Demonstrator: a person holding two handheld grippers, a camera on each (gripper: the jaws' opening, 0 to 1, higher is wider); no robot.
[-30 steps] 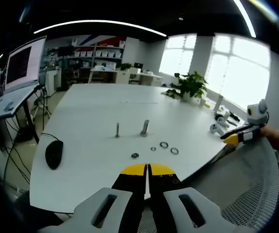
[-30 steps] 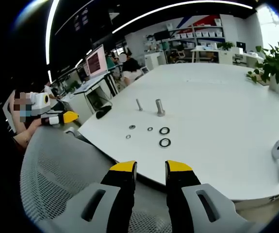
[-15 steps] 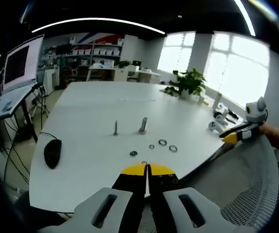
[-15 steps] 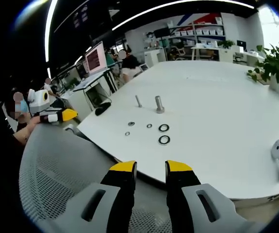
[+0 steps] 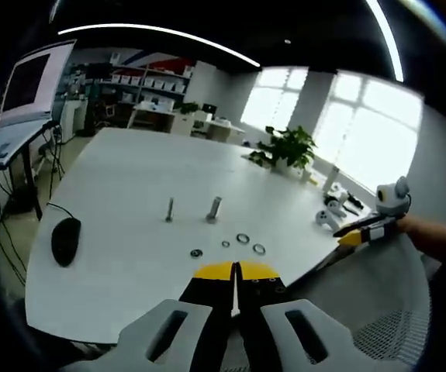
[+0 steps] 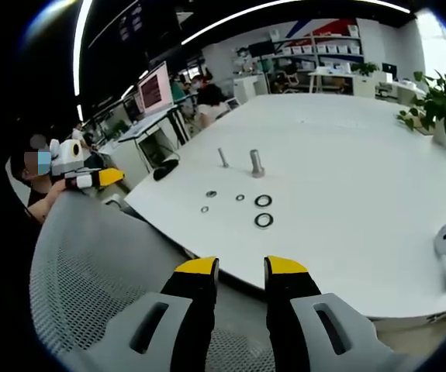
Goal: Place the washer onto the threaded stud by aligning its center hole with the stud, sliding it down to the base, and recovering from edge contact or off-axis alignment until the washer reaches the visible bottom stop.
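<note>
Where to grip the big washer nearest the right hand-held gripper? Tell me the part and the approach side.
Grip the large washer across its rim, from above with the open right hand-held gripper. It lies flat on the white table with bare surface around it, so a steep approach, one jaw outside the ring and one in its hole, seems best.

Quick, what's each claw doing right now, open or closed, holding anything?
Left claw: closed, holding nothing, back from the table.
Right claw: open, empty, over the mesh chair.
</note>
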